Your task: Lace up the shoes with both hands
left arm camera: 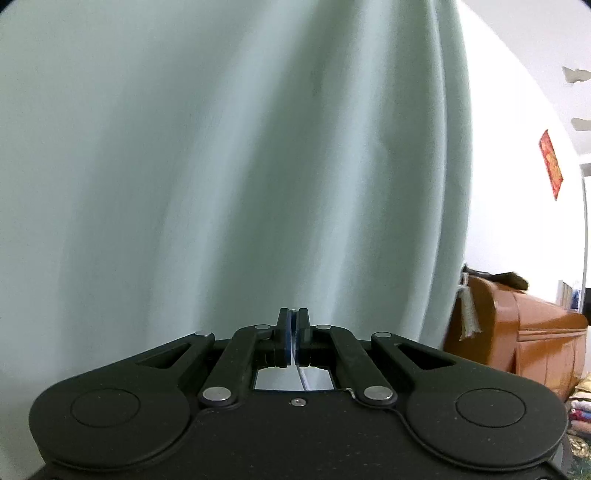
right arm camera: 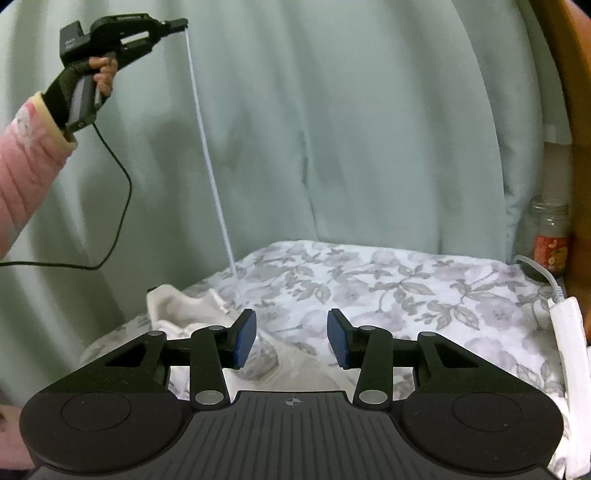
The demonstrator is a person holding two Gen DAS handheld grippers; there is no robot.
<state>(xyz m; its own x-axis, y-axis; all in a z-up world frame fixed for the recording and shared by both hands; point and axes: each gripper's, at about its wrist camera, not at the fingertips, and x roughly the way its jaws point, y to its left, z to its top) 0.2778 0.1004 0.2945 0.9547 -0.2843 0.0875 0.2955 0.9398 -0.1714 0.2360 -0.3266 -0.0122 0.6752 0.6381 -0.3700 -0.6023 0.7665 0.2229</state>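
L hand: your left hand [right arm camera: 96, 75], pink sleeve [right arm camera: 26, 147] behind it, holds the left gripper [right arm camera: 181, 24] high at upper left of the right wrist view, in front of the pale green curtain [right arm camera: 332, 110].
L jaws: together, clamped on the white lace [right arm camera: 210, 155]; in the left wrist view a thin pale strip sits pinched betw. the blue pads [left arm camera: 289, 339].
Lace: runs taut from those tips down & rightward to the shoe [right arm camera: 192, 314], where its lower end goes out of sight behind the right gripper's left finger.
Shoe: pale cream, lies on the floral cloth [right arm camera: 406, 288] at lower left of centre, just ahead of & partly under your right gripper [right arm camera: 291, 339]. Eyelets too blurred to count.
R jaws: apart, nothing betw. them, pads clear of shoe & lace.
Step, as I judge it: you're drawing slack through an eyelet w/ the left while the right waits over the shoe.
Next move calls for: prob. the right to come down & pin the shoe or take the lace near the eyelet, so the left can let go w/o the tension slipping. Keep the line taut till then.
Far right: glass jar [right arm camera: 550, 236] & white cable [right arm camera: 565, 325] at the cloth's edge, well apart from the work.
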